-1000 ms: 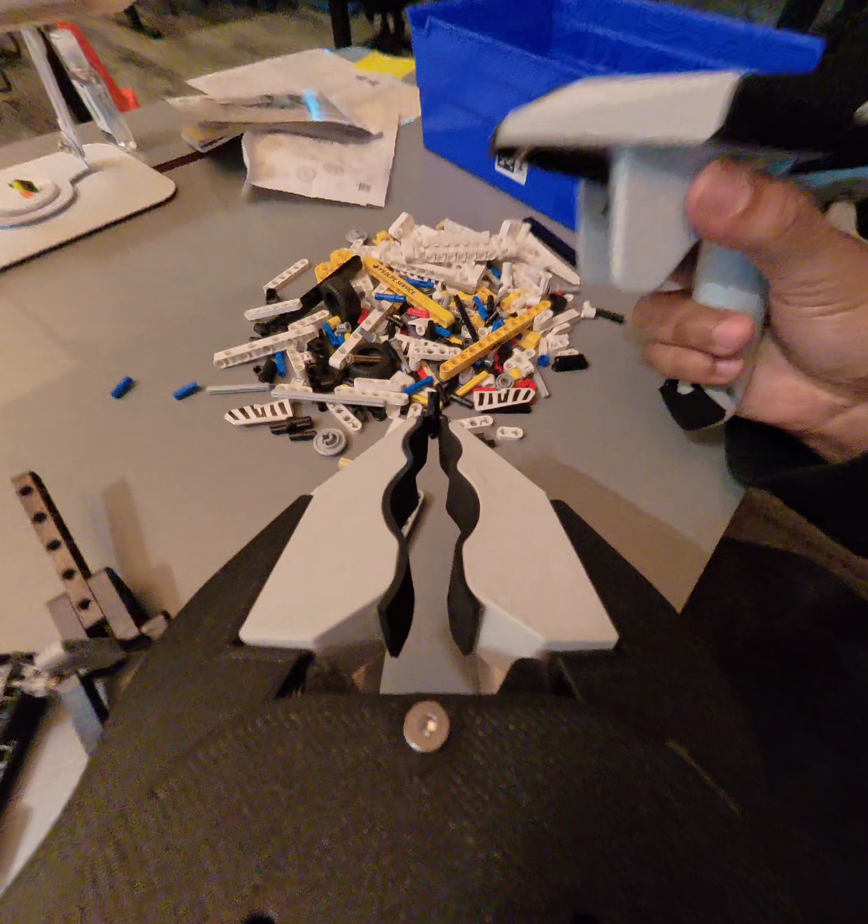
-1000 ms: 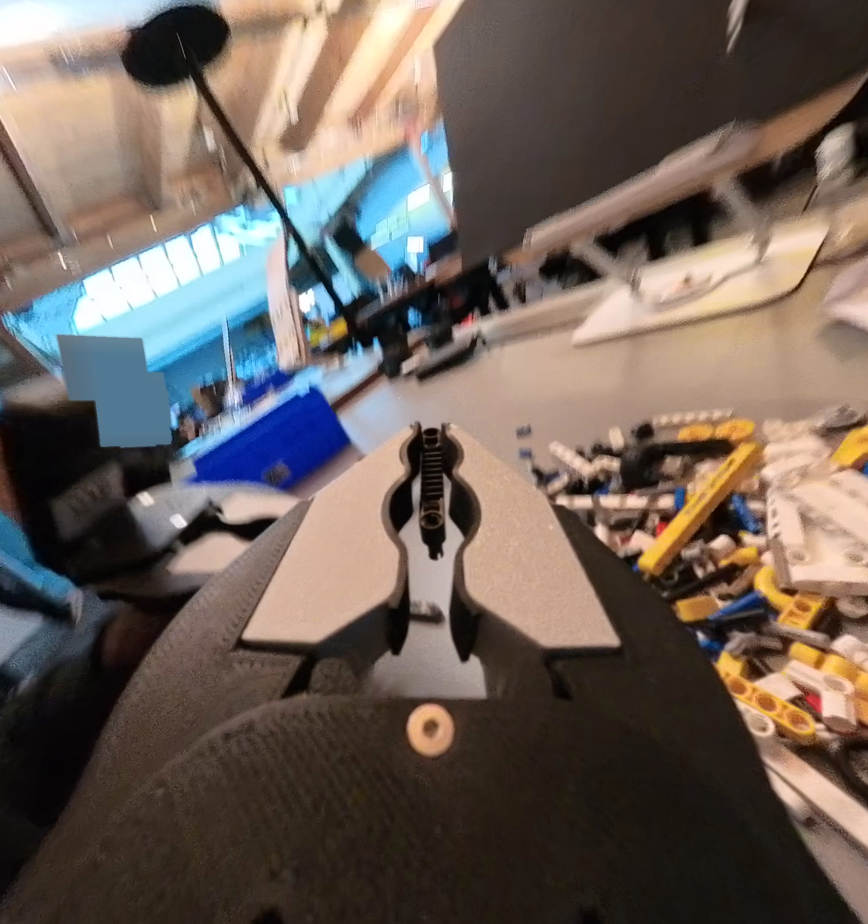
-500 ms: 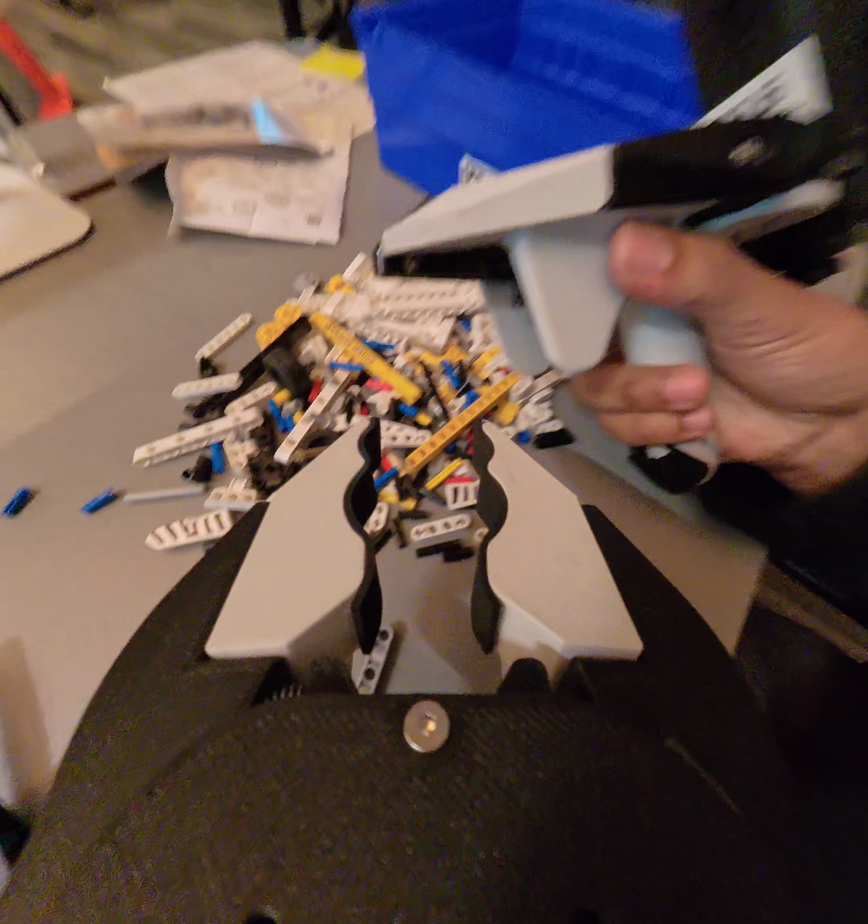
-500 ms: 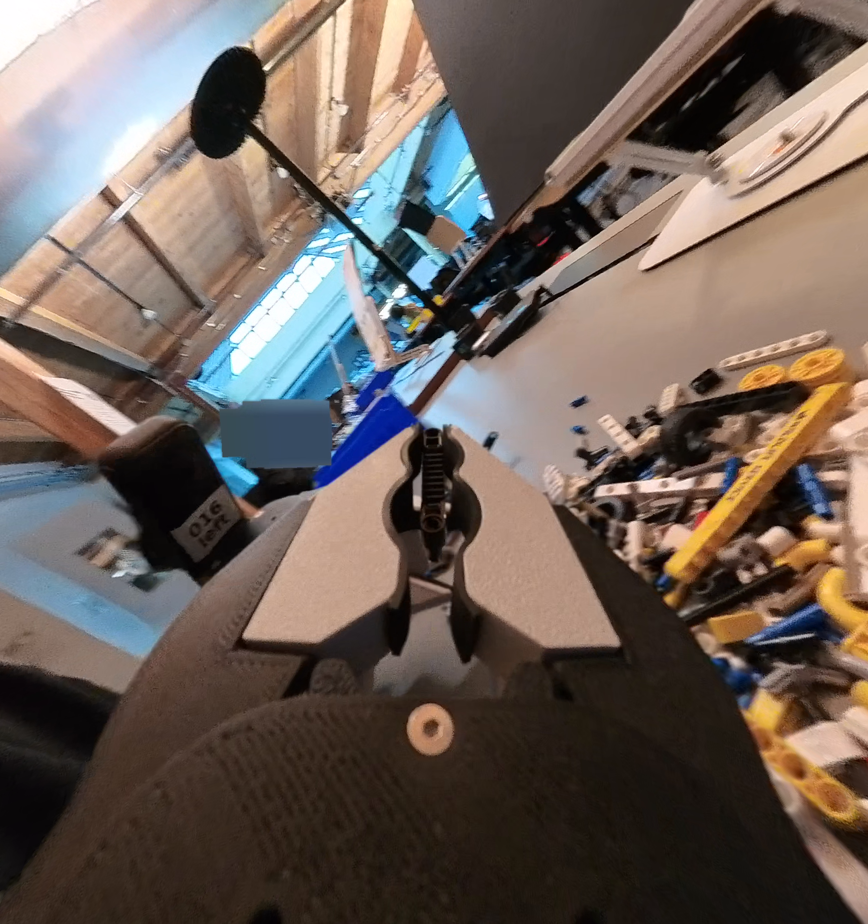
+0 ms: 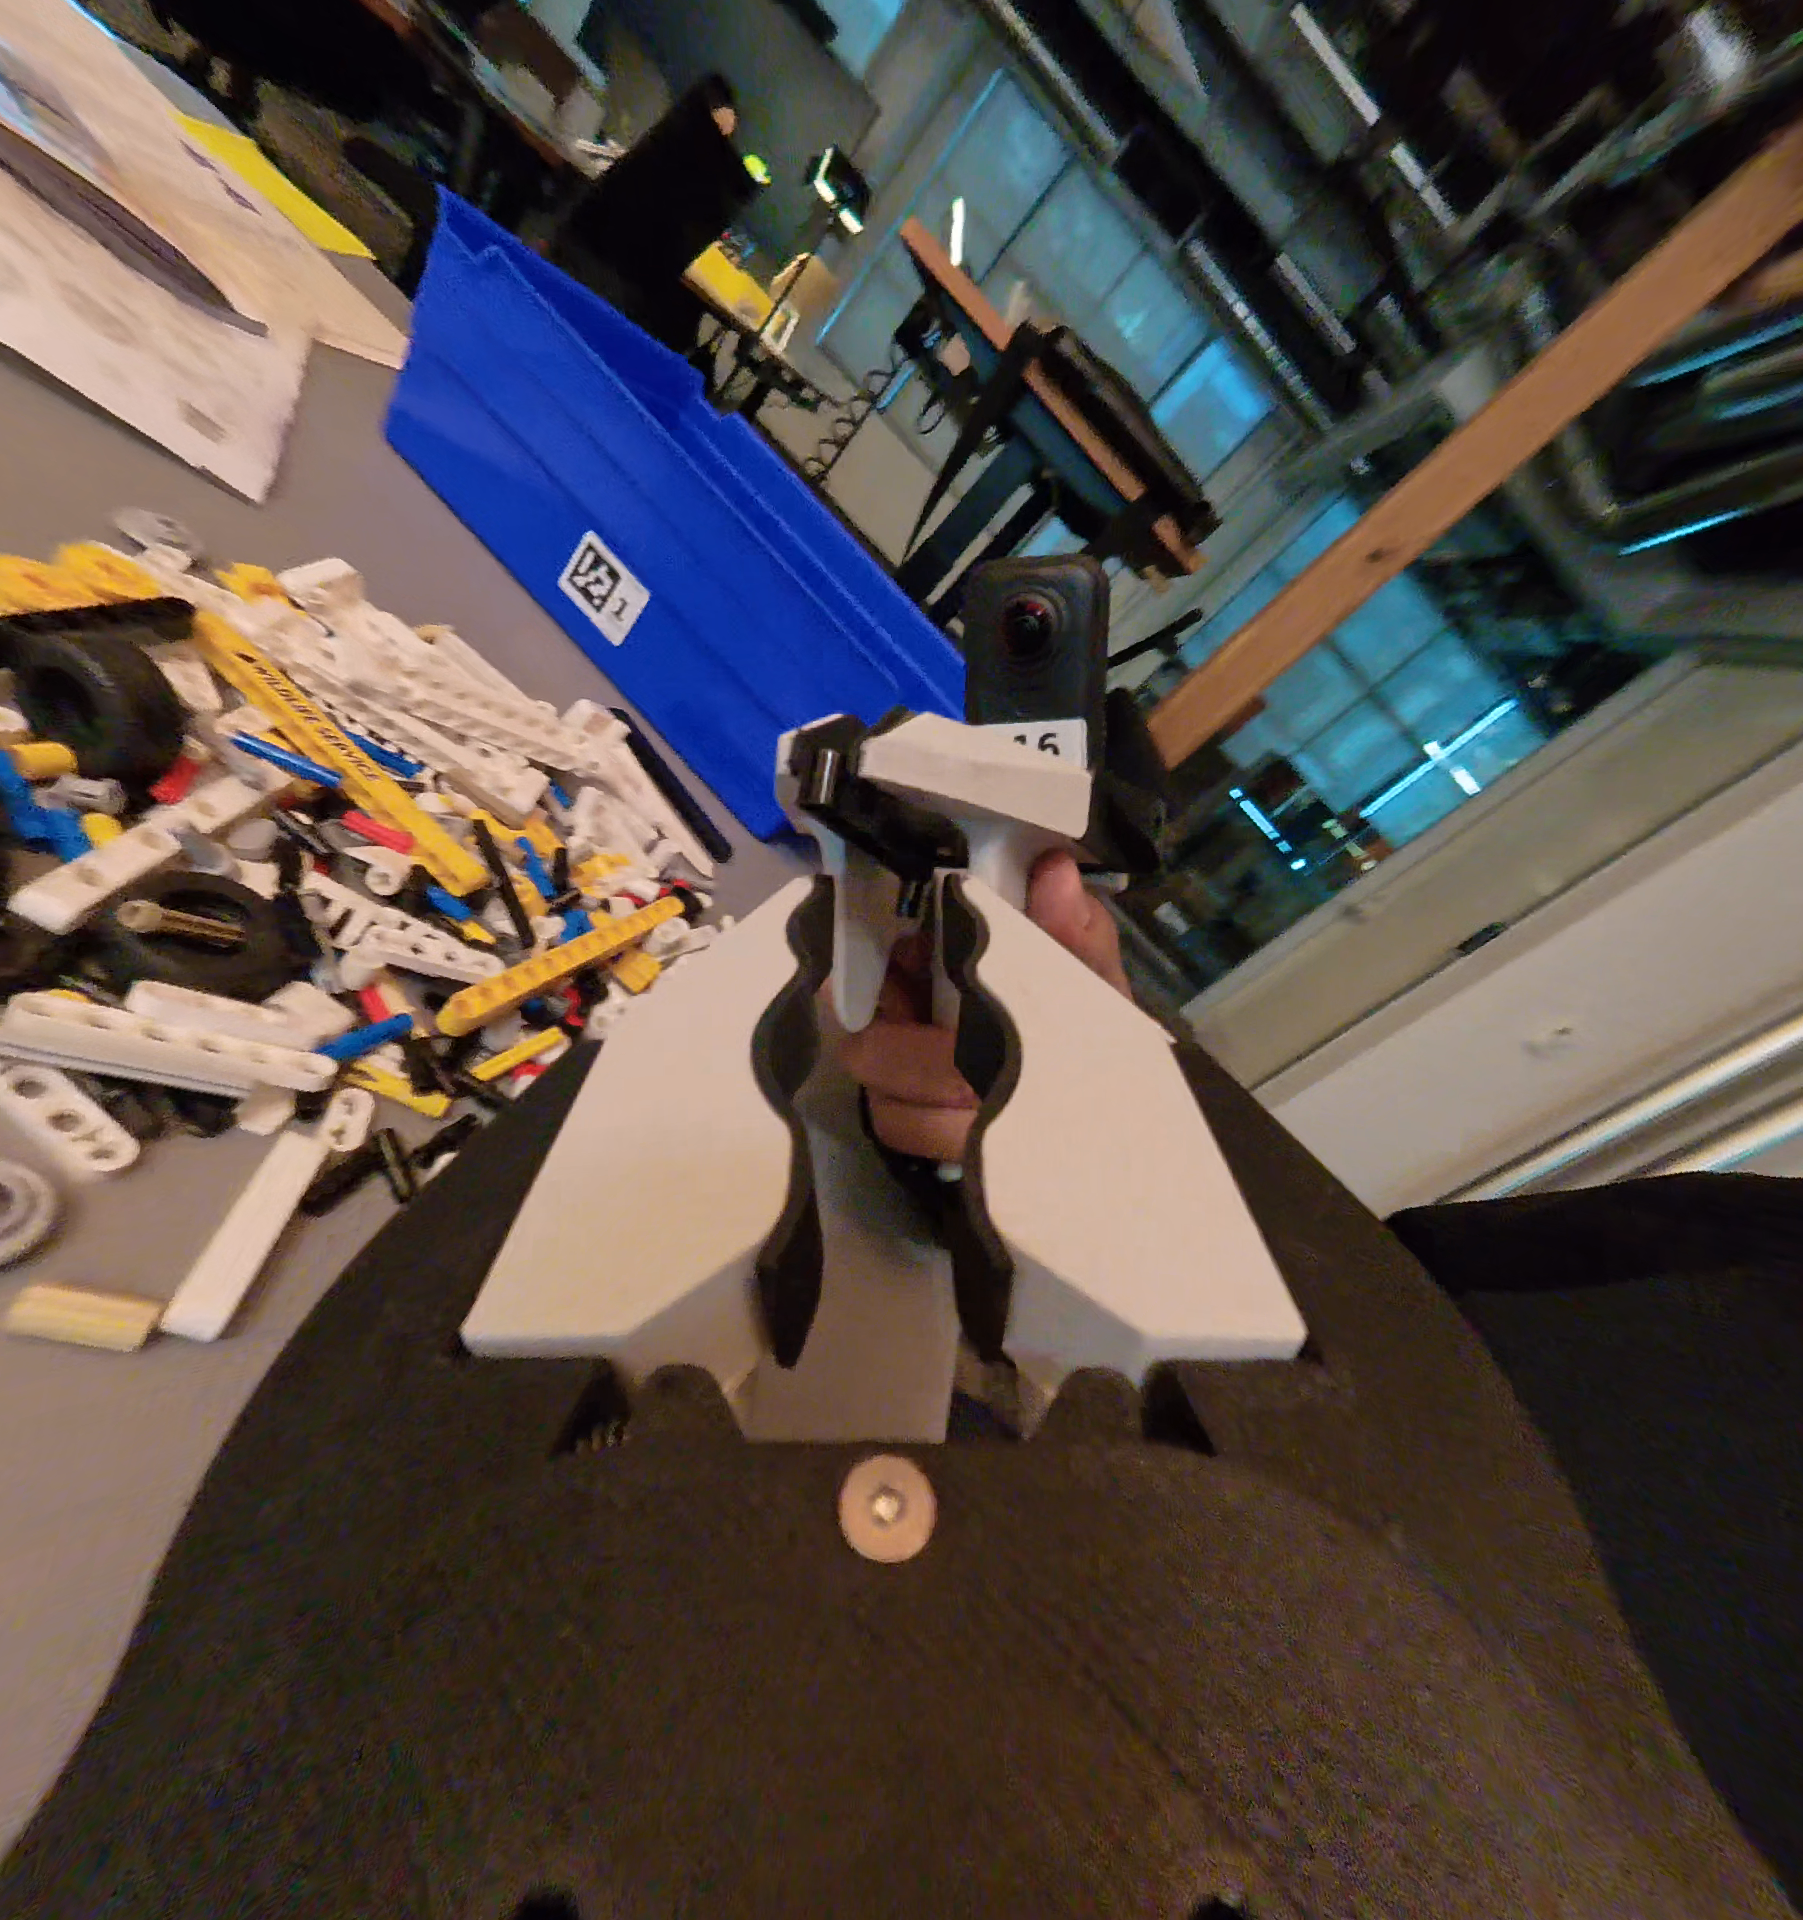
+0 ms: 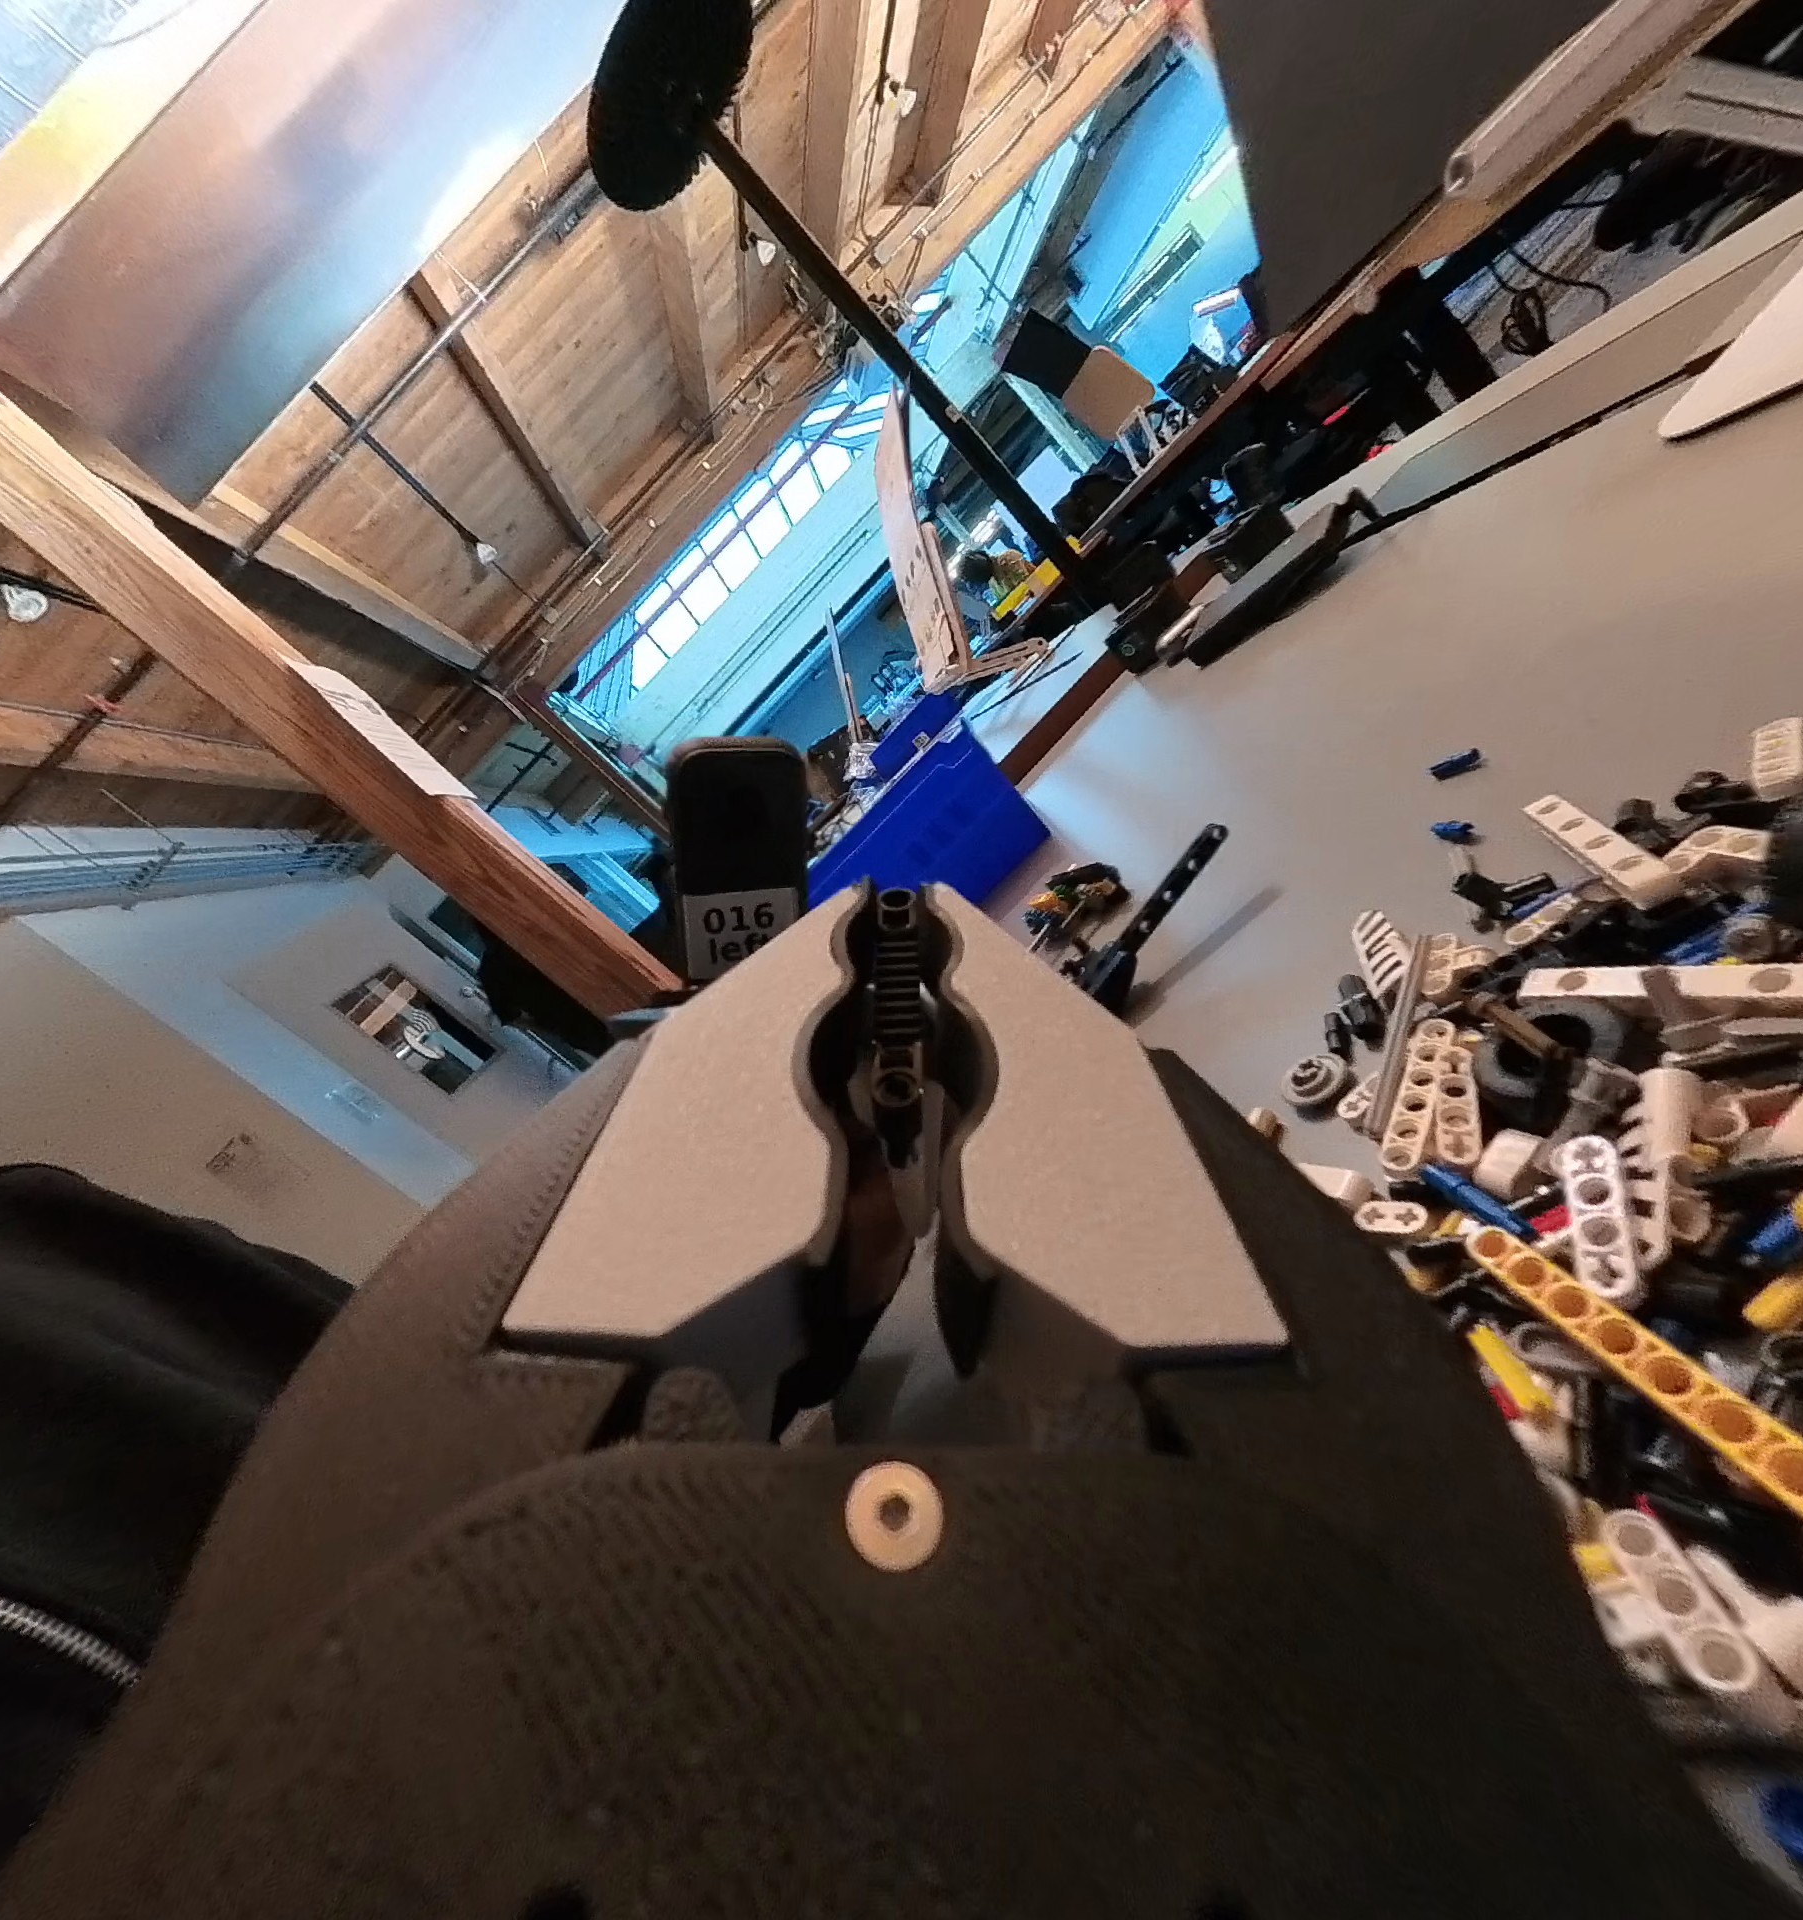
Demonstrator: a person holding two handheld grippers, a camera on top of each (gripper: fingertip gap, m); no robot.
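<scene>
Black toothed rack point(image 6: 895, 997) sits clamped lengthwise between the right gripper point(image 5: 824, 774) fingers, raised beside the brick pile point(image 5: 284, 862), while the left gripper point(image 5: 881, 894), jaws slightly apart and empty, faces it; line up squarely before closing

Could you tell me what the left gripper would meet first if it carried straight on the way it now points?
Most likely the right gripper, the grey-and-black handheld one directly ahead, its handle showing between the left gripper's open fingers. How far off it is remains unclear.
</scene>
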